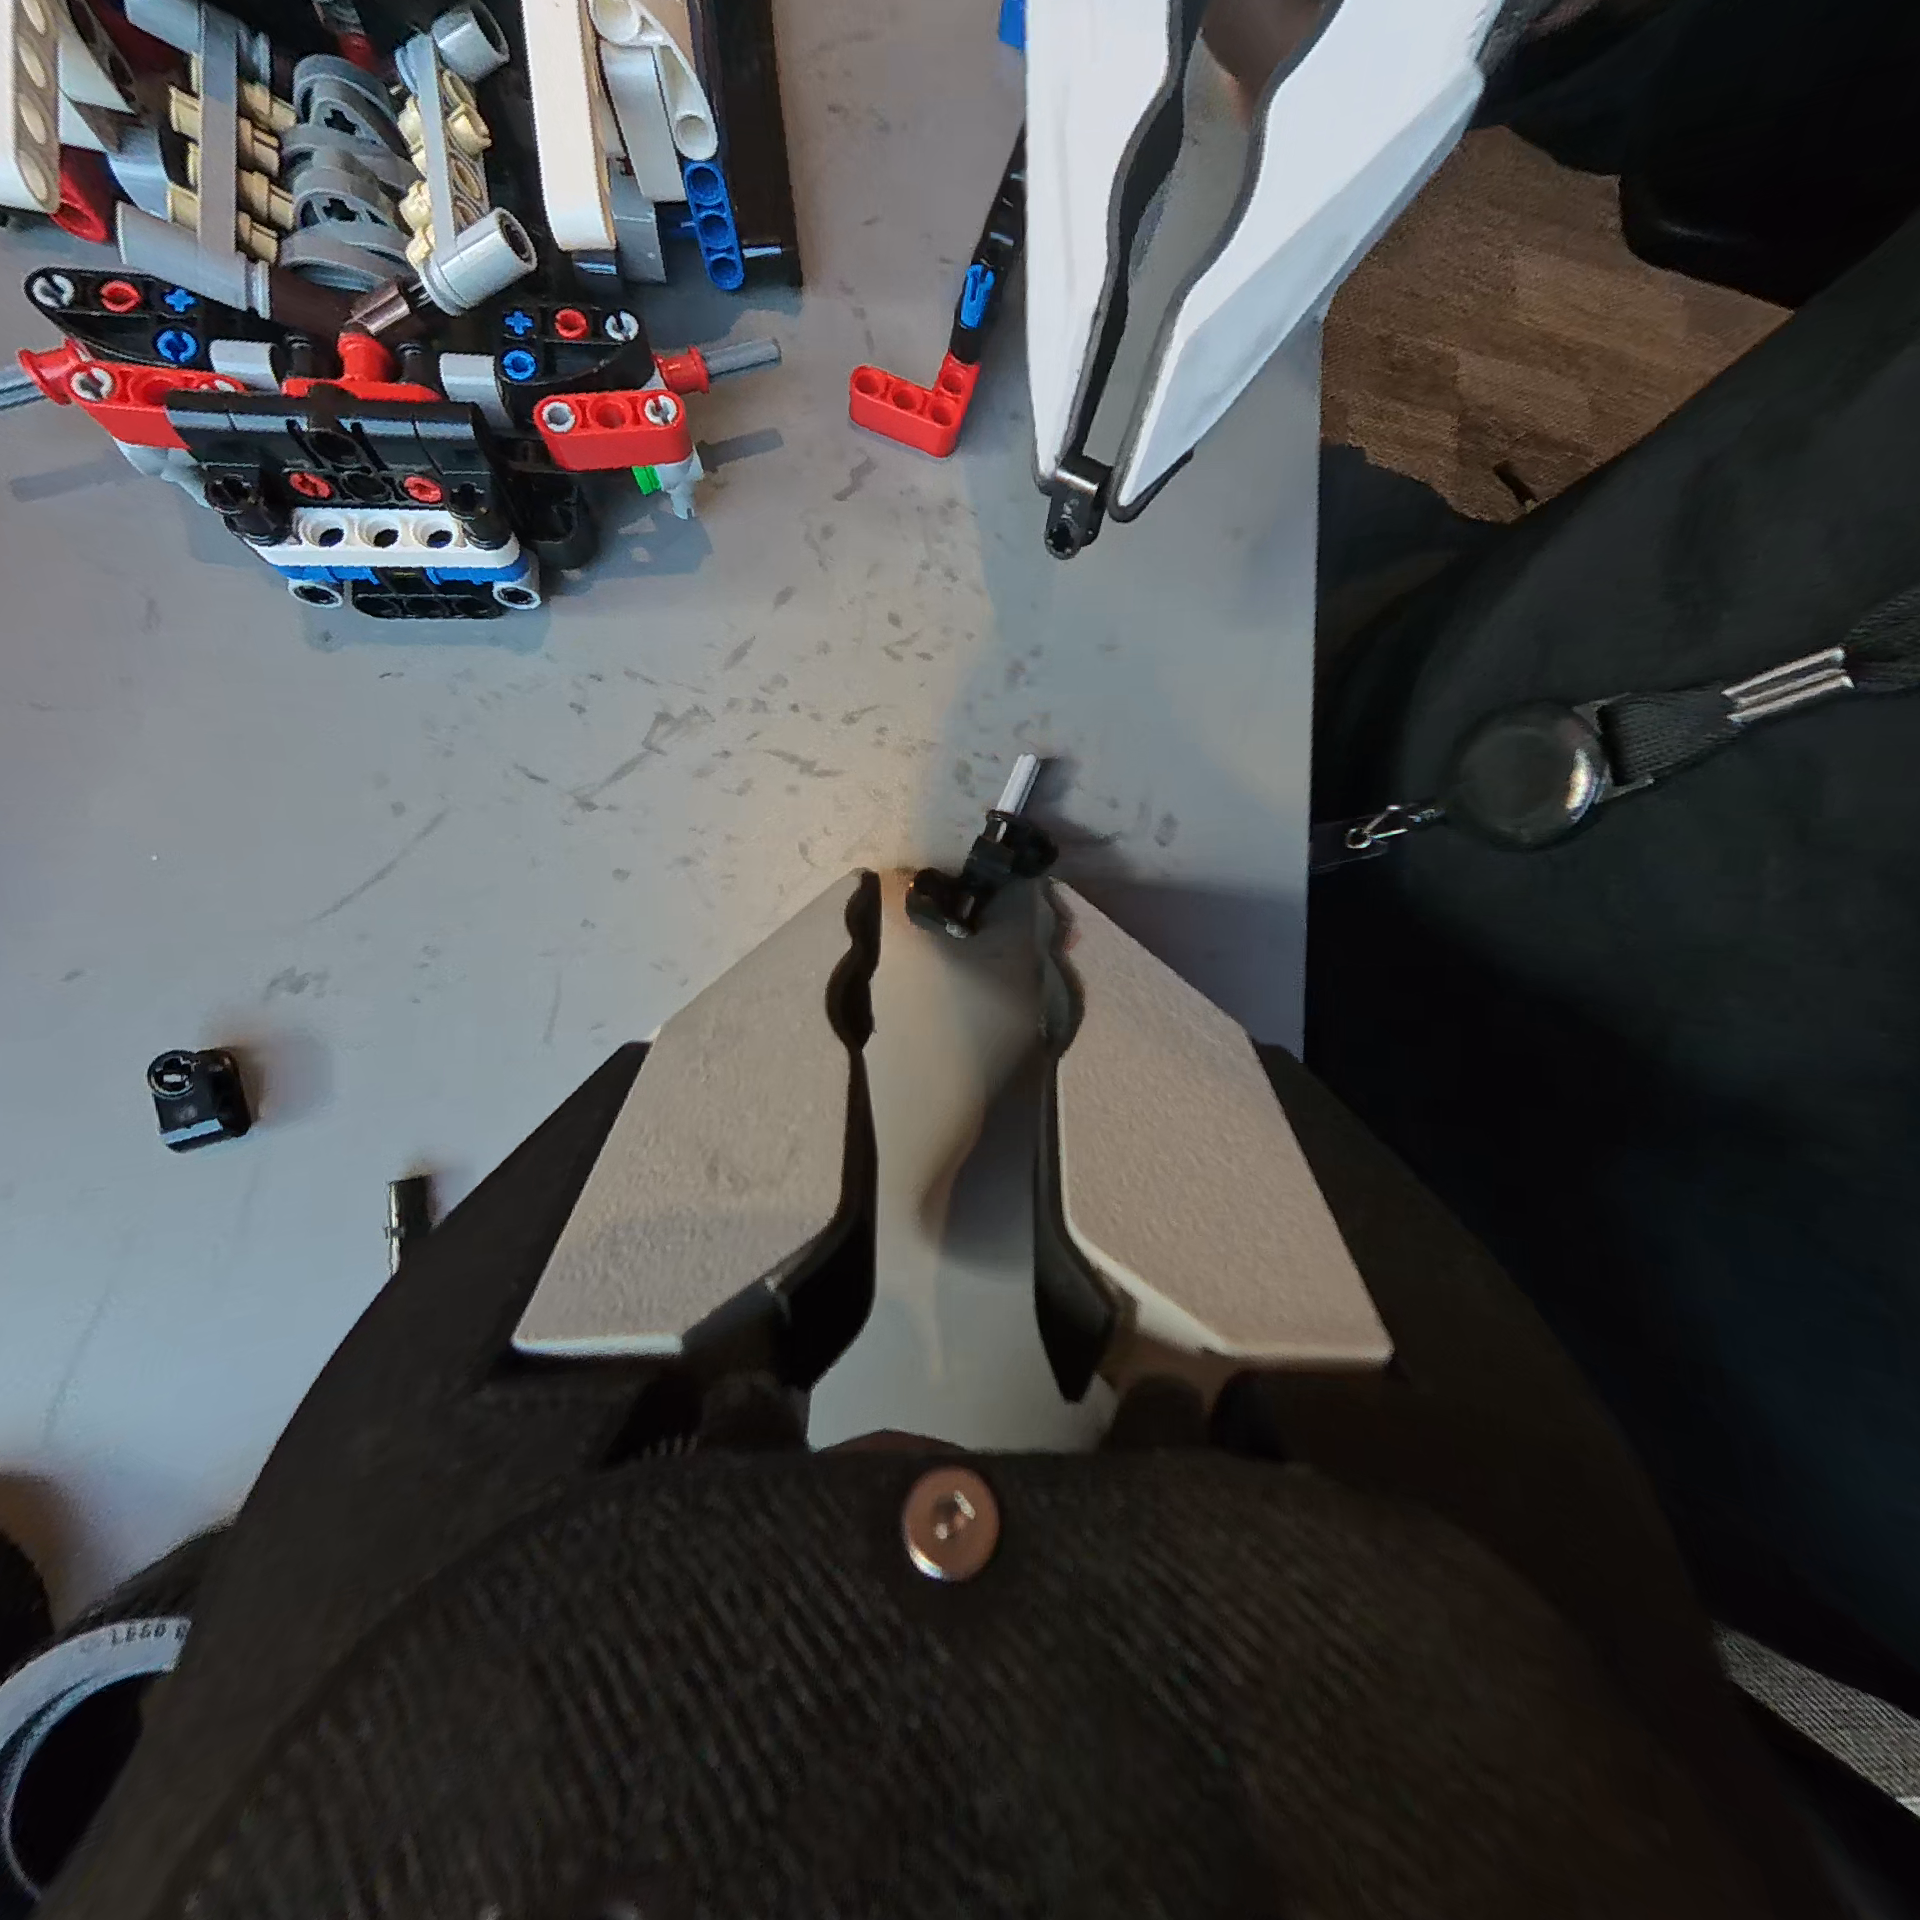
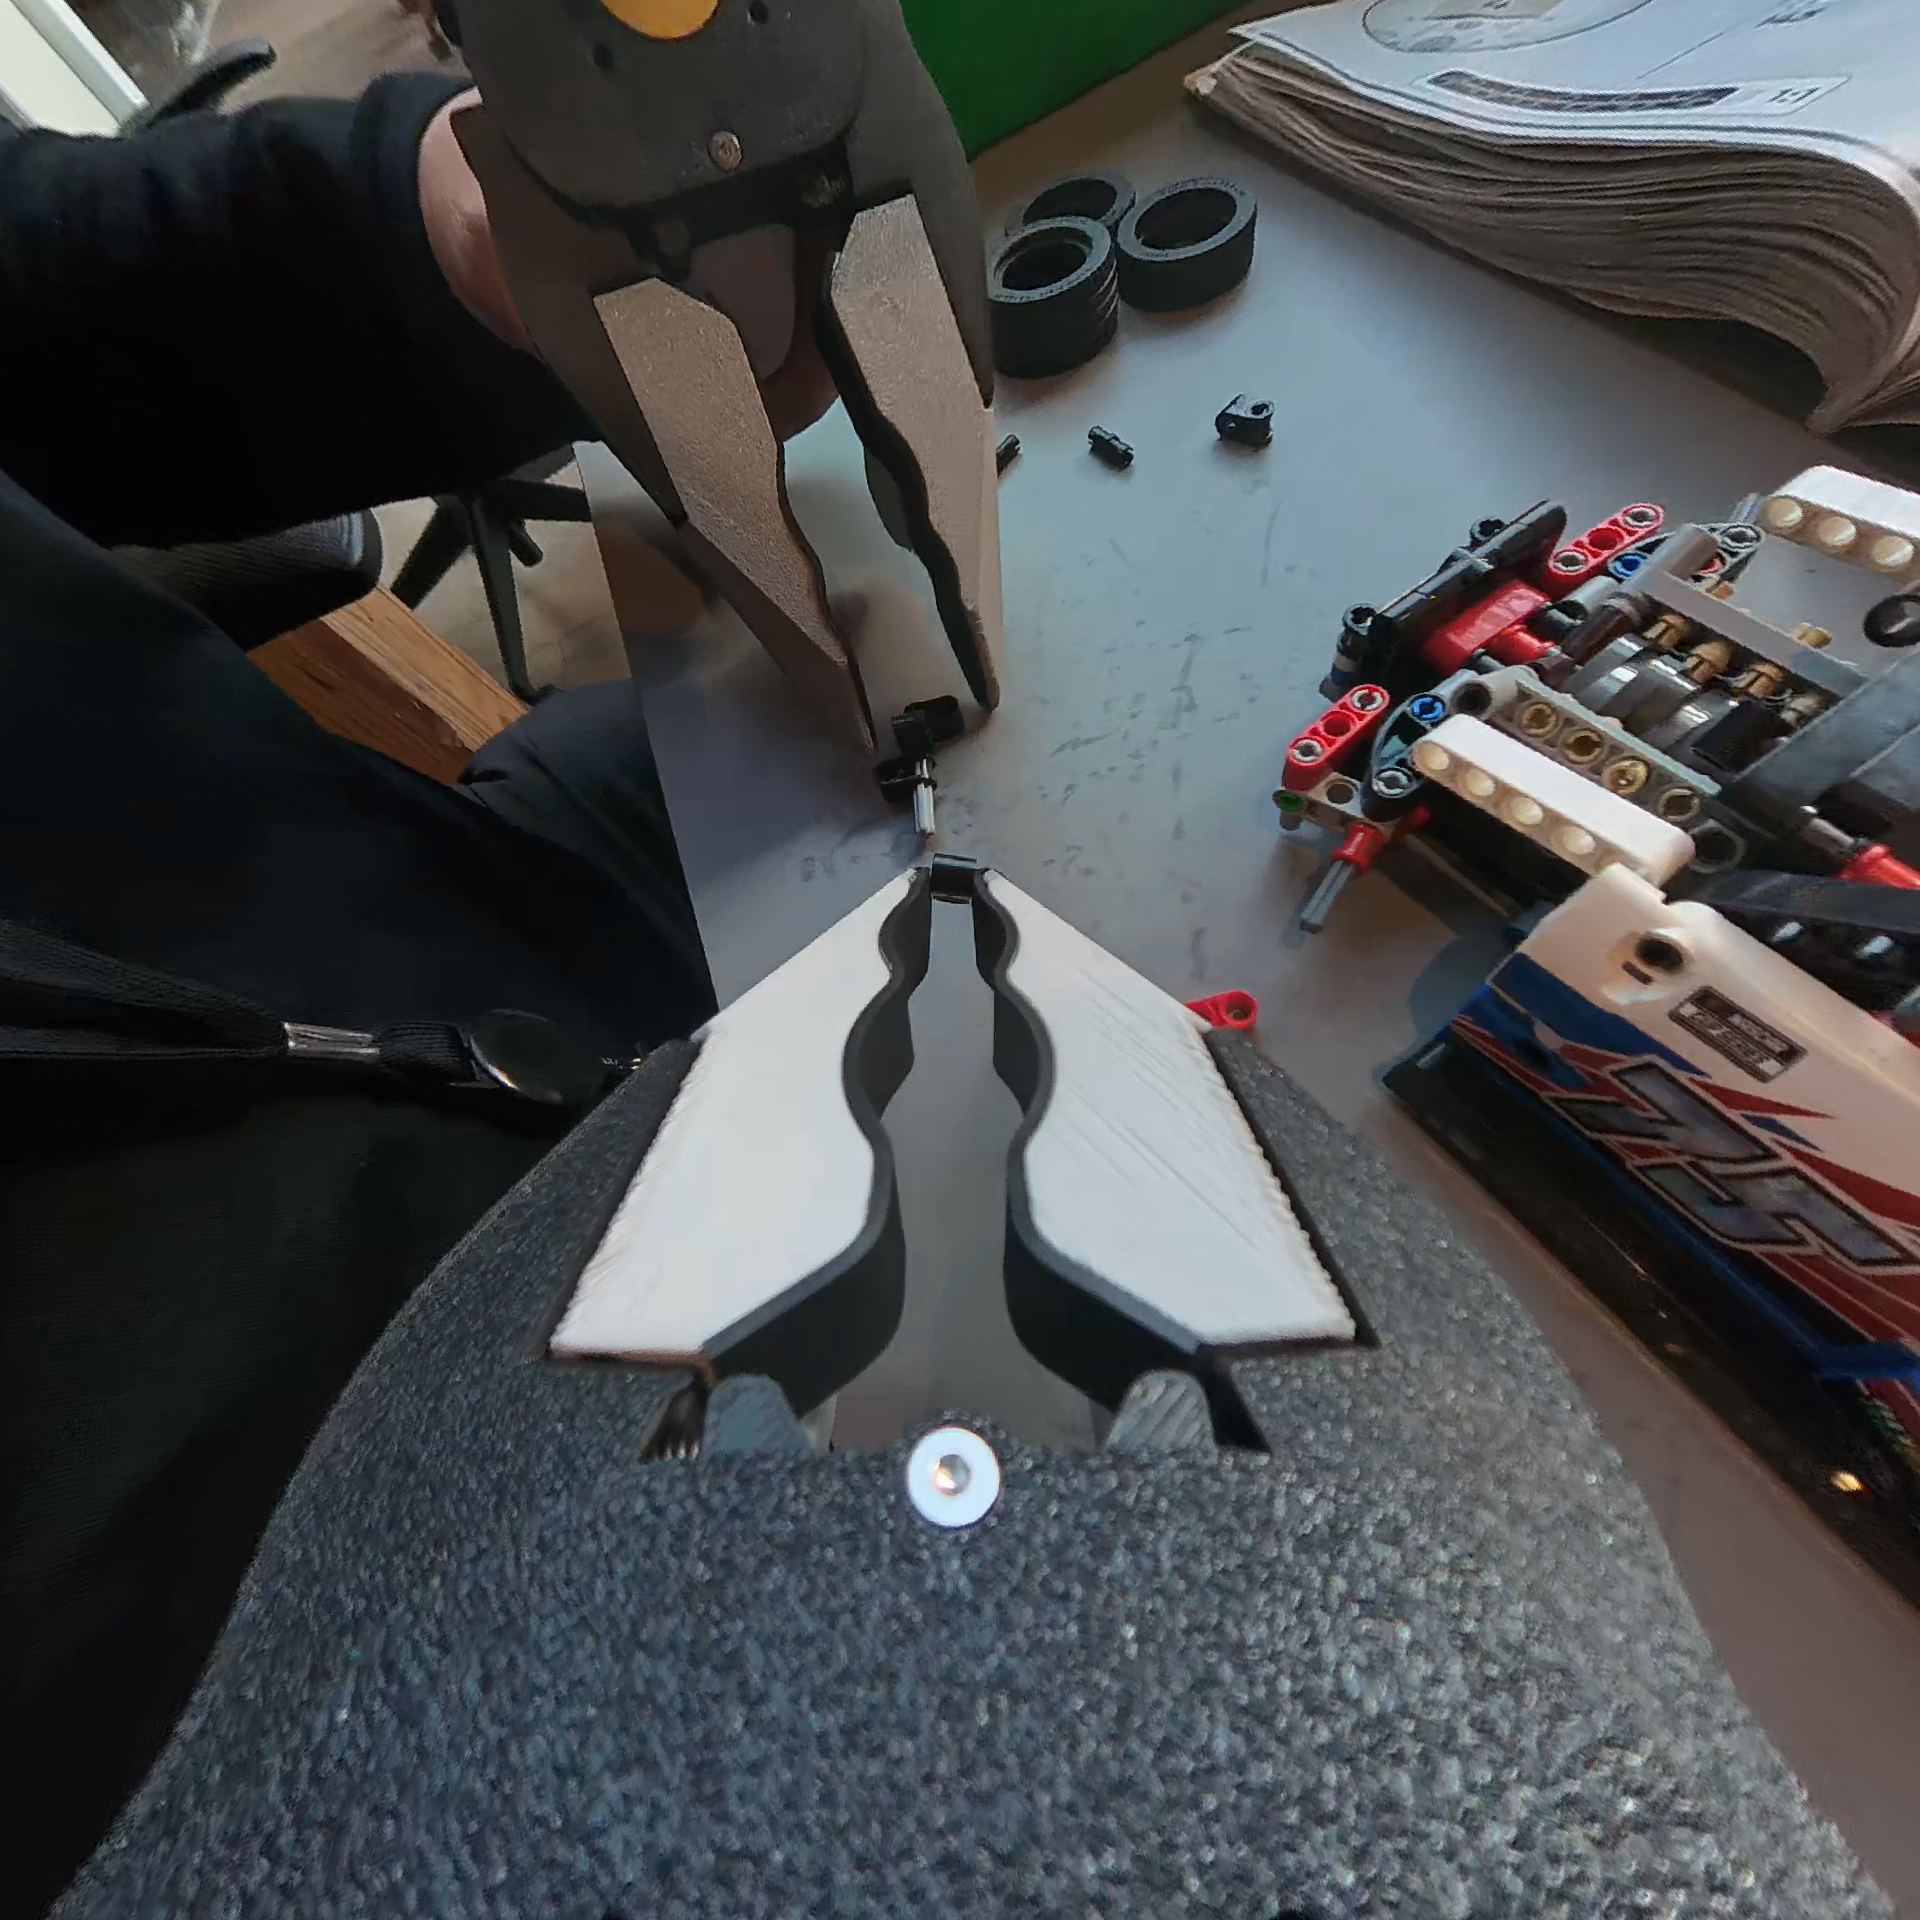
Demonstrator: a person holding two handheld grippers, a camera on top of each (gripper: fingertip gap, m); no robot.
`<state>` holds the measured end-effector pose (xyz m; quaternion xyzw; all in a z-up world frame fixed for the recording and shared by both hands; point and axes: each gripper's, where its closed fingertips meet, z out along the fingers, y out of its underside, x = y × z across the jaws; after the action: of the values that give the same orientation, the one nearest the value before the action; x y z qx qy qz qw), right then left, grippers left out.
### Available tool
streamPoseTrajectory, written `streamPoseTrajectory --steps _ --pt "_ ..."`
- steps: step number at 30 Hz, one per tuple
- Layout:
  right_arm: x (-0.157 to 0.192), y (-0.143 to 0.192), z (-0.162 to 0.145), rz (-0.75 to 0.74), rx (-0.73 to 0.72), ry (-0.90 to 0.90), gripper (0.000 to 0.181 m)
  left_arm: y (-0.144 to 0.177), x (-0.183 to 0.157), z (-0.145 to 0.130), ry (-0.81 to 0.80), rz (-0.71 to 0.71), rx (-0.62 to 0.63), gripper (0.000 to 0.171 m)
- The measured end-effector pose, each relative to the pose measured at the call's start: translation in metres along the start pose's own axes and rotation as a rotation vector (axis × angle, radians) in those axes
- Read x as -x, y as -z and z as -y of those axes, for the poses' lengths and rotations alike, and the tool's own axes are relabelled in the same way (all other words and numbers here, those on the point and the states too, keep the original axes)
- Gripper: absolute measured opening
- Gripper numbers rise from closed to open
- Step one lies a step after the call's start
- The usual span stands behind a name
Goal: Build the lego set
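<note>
Lego car build (image 1: 343, 416) sits at the counter's (image 1: 520, 831) far side. Nearer the edge, the left gripper (image 1: 961, 894) straddles a small black connector with axle (image 1: 982, 862), jaws apart, likely for pickup, while the right gripper (image 2: 951, 878) pinches a black pin (image 2: 951, 876), probably for insertion.

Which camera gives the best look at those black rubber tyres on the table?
The right wrist view: the black tyres sit in a small cluster at the far side of the grey table, fully visible. The left wrist view shows, at most, an unclear dark ring cut off at its lower left edge.

Dim warm light, soft shadows, fisheye edges
</note>
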<state>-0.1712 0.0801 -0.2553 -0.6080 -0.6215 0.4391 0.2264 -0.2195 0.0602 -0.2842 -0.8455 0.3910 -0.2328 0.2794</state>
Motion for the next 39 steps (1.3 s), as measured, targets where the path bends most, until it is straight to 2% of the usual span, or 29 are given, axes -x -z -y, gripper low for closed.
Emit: streamPoseTrajectory --steps 11,15,19,23,27,31,39 --pt "-0.003 0.003 0.007 0.05 -0.051 -0.089 0.007 -0.001 -0.001 0.0 0.021 -0.024 0.006 0.017" --pt "0.001 0.007 0.015 0.098 -0.099 -0.158 0.007 0.006 0.001 0.001 0.009 0.012 -0.014 0.034" --pt "0.005 0.022 0.036 0.243 -0.227 -0.343 0.007 0.021 -0.006 0.029 -0.06 0.044 -0.125 0.034" --pt "0.011 0.033 0.052 0.424 -0.315 -0.522 0.008 0.022 -0.019 0.063 -0.21 0.104 -0.183 0.032" --pt "0.017 0.032 0.05 0.503 -0.292 -0.607 0.008 0.019 -0.028 0.084 -0.334 0.16 -0.209 0.03" --pt "0.028 0.032 0.047 0.581 -0.262 -0.66 0.008 0.018 -0.038 0.092 -0.367 0.126 -0.25 0.027" --pt "0.047 0.03 0.034 0.705 -0.136 -0.682 0.008 0.016 -0.06 0.084 -0.494 0.047 -0.235 0.014"
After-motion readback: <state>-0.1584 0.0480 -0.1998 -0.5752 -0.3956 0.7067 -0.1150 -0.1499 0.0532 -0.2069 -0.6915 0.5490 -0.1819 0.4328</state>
